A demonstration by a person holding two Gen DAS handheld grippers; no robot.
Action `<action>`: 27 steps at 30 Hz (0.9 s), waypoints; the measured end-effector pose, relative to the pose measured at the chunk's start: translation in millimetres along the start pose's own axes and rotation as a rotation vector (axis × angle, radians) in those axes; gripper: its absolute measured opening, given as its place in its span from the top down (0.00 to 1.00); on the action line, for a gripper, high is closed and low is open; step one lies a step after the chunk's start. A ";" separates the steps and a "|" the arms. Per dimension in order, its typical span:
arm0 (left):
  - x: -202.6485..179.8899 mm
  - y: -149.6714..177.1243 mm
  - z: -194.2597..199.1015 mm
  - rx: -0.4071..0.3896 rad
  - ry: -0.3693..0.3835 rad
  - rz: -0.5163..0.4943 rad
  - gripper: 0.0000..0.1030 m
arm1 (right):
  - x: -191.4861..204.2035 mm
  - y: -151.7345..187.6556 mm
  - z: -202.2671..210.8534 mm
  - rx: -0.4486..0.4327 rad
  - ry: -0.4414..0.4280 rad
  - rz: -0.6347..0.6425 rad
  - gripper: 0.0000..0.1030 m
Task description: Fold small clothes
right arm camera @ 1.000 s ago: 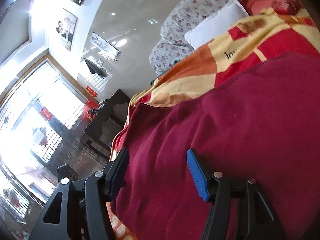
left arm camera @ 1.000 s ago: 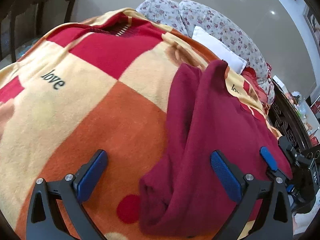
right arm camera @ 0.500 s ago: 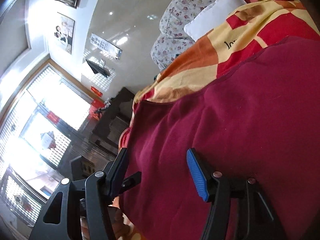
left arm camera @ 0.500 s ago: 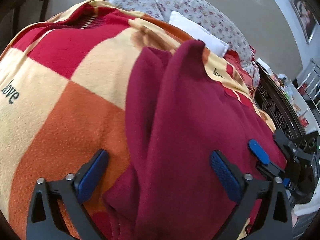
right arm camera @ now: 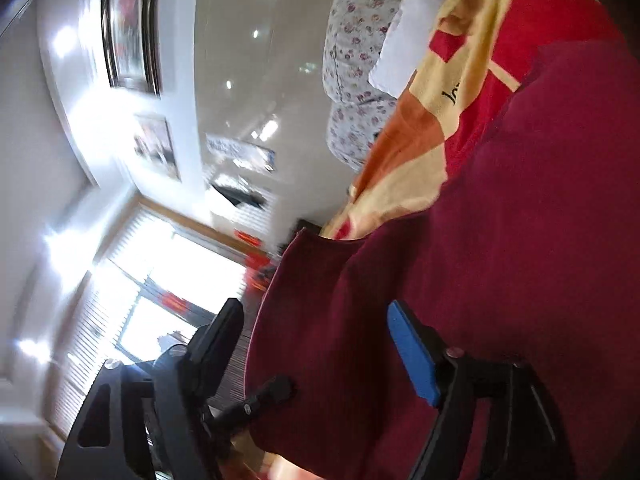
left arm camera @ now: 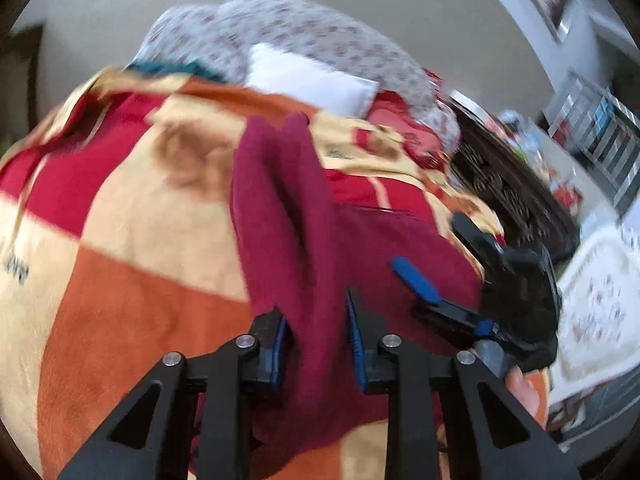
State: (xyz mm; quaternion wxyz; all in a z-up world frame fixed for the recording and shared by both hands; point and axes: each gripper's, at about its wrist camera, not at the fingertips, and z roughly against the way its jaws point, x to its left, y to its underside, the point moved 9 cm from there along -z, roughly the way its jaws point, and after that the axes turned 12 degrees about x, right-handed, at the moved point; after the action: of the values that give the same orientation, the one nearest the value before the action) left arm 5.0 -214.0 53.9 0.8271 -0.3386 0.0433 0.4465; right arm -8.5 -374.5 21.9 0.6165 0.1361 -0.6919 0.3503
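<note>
A maroon garment [left arm camera: 288,216] lies on a checked red, orange and cream blanket [left arm camera: 132,264]. My left gripper [left arm camera: 318,340] is shut on a bunched ridge of the garment near its front edge, and the cloth runs away from the jaws in two raised folds. In the right wrist view the same garment [right arm camera: 500,248] fills the right half. My right gripper [right arm camera: 316,344] is open, its jaws astride the garment's lifted edge. It also shows in the left wrist view [left arm camera: 472,264], to the right of the left gripper.
A floral cushion [left arm camera: 304,40] and a white pillow [left arm camera: 312,84] lie at the far end of the blanket. Dark carved wooden furniture [left arm camera: 516,200] stands to the right. A bright window [right arm camera: 168,276] and framed pictures [right arm camera: 128,28] are on the wall.
My left gripper has closed from wide open onto the garment, bunching it into a ridge. The right gripper stays open and the garment's edge has lifted between its jaws.
</note>
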 end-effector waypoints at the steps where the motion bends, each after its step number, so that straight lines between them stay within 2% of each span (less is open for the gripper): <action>1: -15.9 0.0 -2.1 0.001 -0.009 -0.033 0.76 | 0.9 -3.0 6.5 -0.018 -0.042 -0.024 0.18; 3: -44.5 5.0 -13.2 0.019 -0.020 -0.098 0.76 | 5.2 -9.6 18.0 -0.037 -0.113 -0.052 0.11; 4: -52.9 7.0 -19.5 0.029 -0.024 -0.118 0.76 | 8.1 -11.2 19.9 -0.021 -0.105 -0.040 0.10; 8: -81.1 25.5 -52.9 0.081 -0.048 -0.187 0.76 | 15.2 -8.1 13.8 0.047 0.016 0.042 0.08; 11: -82.0 36.6 -56.4 0.078 -0.076 -0.210 0.77 | 12.0 -2.0 6.2 0.102 0.098 0.088 0.11; 12: -81.9 38.1 -54.4 0.078 -0.082 -0.213 0.76 | 9.3 -0.7 5.5 0.108 0.125 0.102 0.24; 13: -81.7 40.0 -49.9 0.079 -0.090 -0.213 0.76 | 5.5 0.1 3.2 0.116 0.189 0.127 0.33; 14: -82.9 41.5 -44.6 0.082 -0.093 -0.213 0.73 | -0.3 0.0 2.0 0.115 0.270 0.150 0.54; 15: -82.3 44.0 -36.5 0.083 -0.090 -0.215 0.70 | -4.5 0.1 1.9 0.114 0.300 0.159 0.68; 18: -76.8 54.9 6.4 0.026 -0.081 -0.244 0.39 | -5.4 -2.0 1.6 0.109 0.323 0.181 0.72; 19: -70.9 56.8 16.1 0.005 -0.099 -0.248 0.23 | -4.9 -2.2 2.3 0.107 0.326 0.187 0.73; 20: -63.2 60.3 25.4 -0.019 -0.127 -0.247 0.14 | -4.7 -1.7 3.3 0.106 0.336 0.197 0.73; 22: -39.9 66.8 37.0 -0.059 -0.216 -0.237 0.14 | -6.3 -2.4 4.3 0.104 0.332 0.191 0.73; 24: -23.7 76.1 35.7 -0.055 -0.256 -0.236 0.14 | -8.9 -3.5 7.1 0.094 0.328 0.177 0.68; 25: -17.3 80.2 30.1 -0.041 -0.249 -0.229 0.14 | -9.2 -4.2 7.4 0.092 0.317 0.162 0.61; 26: -14.0 81.7 24.2 -0.032 -0.232 -0.214 0.14 | -7.3 -1.9 5.9 0.098 0.302 0.160 0.44; 27: -13.7 82.9 18.6 -0.032 -0.201 -0.199 0.14 | -2.7 0.2 3.4 0.106 0.286 0.169 0.35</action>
State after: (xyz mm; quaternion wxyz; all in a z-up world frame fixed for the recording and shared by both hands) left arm -71.1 -181.7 30.1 0.8620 -0.3078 -0.0807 0.3946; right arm -10.7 -377.2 19.3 0.6690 0.0586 -0.5865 0.4528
